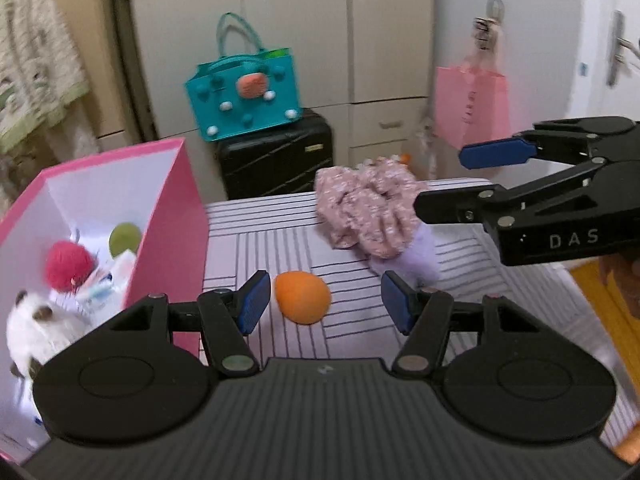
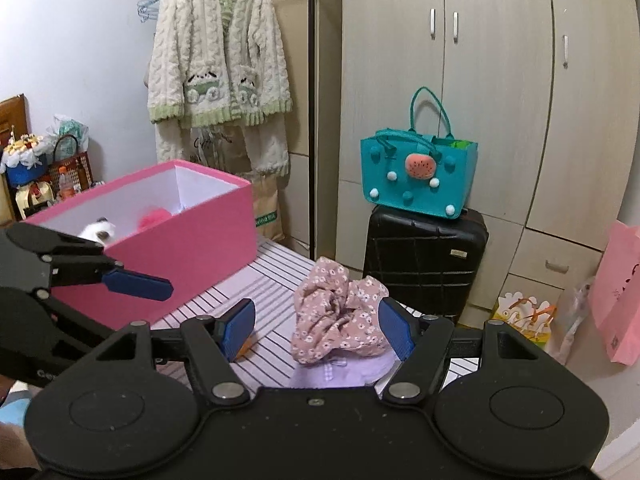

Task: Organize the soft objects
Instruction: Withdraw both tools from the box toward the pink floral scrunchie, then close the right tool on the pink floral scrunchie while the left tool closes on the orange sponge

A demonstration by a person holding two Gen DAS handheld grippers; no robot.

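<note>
An orange soft ball (image 1: 303, 297) lies on the striped table (image 1: 264, 248), between the open fingers of my left gripper (image 1: 324, 300). A pink floral cloth (image 1: 366, 212) lies beyond it on a lilac cloth (image 1: 420, 258). My right gripper (image 2: 316, 330) is open, with the floral cloth (image 2: 340, 320) just ahead between its fingers; it also shows in the left wrist view (image 1: 440, 184). The pink box (image 1: 168, 216) at left holds a red pom-pom (image 1: 68, 266), a green ball (image 1: 124, 238) and a white plush (image 1: 36, 328).
A teal felt bag (image 2: 418, 176) sits on a black suitcase (image 2: 424, 256) behind the table. A pink paper bag (image 2: 618, 292) hangs at right. A cream cardigan (image 2: 218, 60) hangs by the wardrobe (image 2: 500, 80).
</note>
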